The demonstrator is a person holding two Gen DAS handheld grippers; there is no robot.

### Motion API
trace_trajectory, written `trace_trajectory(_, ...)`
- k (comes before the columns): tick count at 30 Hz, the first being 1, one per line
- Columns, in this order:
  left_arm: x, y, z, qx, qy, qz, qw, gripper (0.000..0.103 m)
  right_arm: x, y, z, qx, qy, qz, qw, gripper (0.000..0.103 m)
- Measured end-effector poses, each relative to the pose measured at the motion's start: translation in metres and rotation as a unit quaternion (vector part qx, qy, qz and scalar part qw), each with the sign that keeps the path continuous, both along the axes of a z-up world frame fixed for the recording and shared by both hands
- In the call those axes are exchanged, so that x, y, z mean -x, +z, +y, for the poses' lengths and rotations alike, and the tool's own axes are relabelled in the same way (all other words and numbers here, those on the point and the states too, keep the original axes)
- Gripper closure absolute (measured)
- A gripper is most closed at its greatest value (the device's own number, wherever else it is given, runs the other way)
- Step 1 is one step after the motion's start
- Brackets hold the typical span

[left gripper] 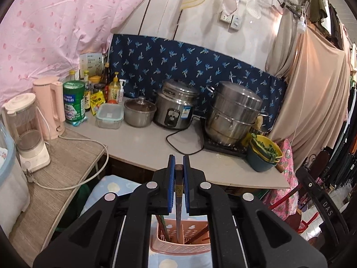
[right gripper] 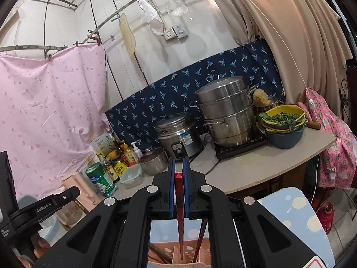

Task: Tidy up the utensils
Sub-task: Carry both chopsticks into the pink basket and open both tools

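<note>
While both grippers hang above the pink utensil basket (left gripper: 180,239), each has its jaws closed tight on a single chopstick. The left gripper (left gripper: 179,167) pinches a dark brown chopstick (left gripper: 178,201) with a brass-coloured band between its blue pads (left gripper: 171,178); its blunt end shows at the pad tips and its thin end points down toward 6 o'clock, into the basket. The right gripper (right gripper: 179,167) clamps a red chopstick (right gripper: 179,212) the same way, square red end up at 12 o'clock, tapered end hanging over the basket's (right gripper: 178,254) open top. Whether either tip touches the basket floor I cannot tell.

More chopsticks (left gripper: 198,234) lean inside the basket, which sits on a light blue cloth with pale spots (left gripper: 111,187), lower than the counter (left gripper: 142,143).

Beyond the grippers, in the left wrist view, the counter carries a stacked steel steamer pot (left gripper: 234,114) on a black induction plate at 1 o'clock, a steel rice cooker (left gripper: 175,107) near 12 o'clock, a small lidded saucepan (left gripper: 139,112) just beside it, and a clear food box (left gripper: 109,115) toward 11 o'clock. A green tin (left gripper: 74,102), sauce bottles, a pink kettle (left gripper: 50,109) and a white blender (left gripper: 28,131) stand at 10 o'clock. Stacked yellow and blue bowls holding chopped greens (left gripper: 265,154) sit at the counter's edge at 2 o'clock. A navy patterned cloth (left gripper: 196,62) backs the counter.
</note>
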State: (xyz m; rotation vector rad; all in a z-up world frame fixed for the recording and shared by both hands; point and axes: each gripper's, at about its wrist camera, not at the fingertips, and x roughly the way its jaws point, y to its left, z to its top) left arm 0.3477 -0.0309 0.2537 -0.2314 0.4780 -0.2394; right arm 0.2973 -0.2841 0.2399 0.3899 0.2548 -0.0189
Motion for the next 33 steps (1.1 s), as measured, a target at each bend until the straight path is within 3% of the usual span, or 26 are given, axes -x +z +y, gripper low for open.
trace_trajectory(7,-0.016,-0.035,-0.006,-0.010,0.001,0.032,0.9994,0.096,-0.023,-0.049,0.004,0.002,0.007,0.050,0.999,0.096)
trace_trajectory(14,-0.017,-0.048,-0.011,-0.010,-0.010,0.047,0.9988,0.095,-0.027,-0.073,0.011,0.010,0.019,0.081,0.996,0.094)
trace_trajectory(15,-0.016,-0.049,-0.012,-0.009,-0.014,0.051,0.9986,0.090,-0.025,-0.074,0.011,0.011,0.017,0.081,0.996,0.091)
trace_trajectory(18,-0.012,-0.052,-0.011,-0.011,-0.010,0.052,0.9985,0.061,-0.020,-0.074,0.011,0.010,0.016,0.082,0.996,0.088)
trace_trajectory(19,-0.010,-0.052,-0.012,-0.012,-0.007,0.051,0.9986,0.058,-0.018,-0.073,0.011,0.010,0.016,0.081,0.997,0.087)
trace_trajectory(22,-0.002,-0.053,-0.012,-0.018,-0.008,0.050,0.9985,0.057,-0.008,-0.069,0.010,0.012,0.014,0.076,0.997,0.079)
trace_trajectory(33,0.042,-0.059,-0.016,-0.052,-0.012,0.061,0.9967,0.052,0.042,-0.065,0.025,0.019,0.025,0.073,0.997,0.073)
